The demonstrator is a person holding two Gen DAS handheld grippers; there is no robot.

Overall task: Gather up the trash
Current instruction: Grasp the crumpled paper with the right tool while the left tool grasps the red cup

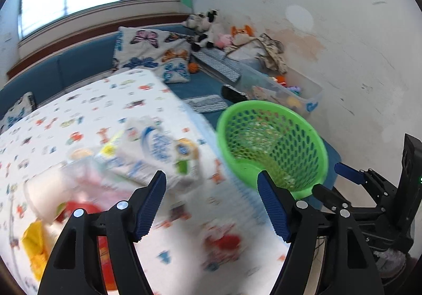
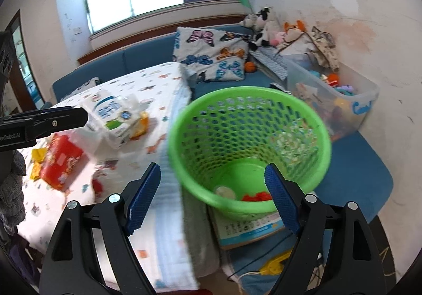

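Both grippers hang empty between the littered tabletop and a green mesh basket.

The left gripper has its fingers released and nothing between them, looking over a blurred white-and-blue milk carton, crumpled clear plastic and a red packet on the patterned cloth. The right gripper is likewise spread and empty, aimed into the basket, which stands just beside the tabletop's edge and already holds a pale round item and red scraps at its bottom. The next pickup appears to be the carton or the red packet: best approached squarely, fingers straddling one item's narrow sides, clear of the loose plastic, then lifted well over the basket's rim before letting go.
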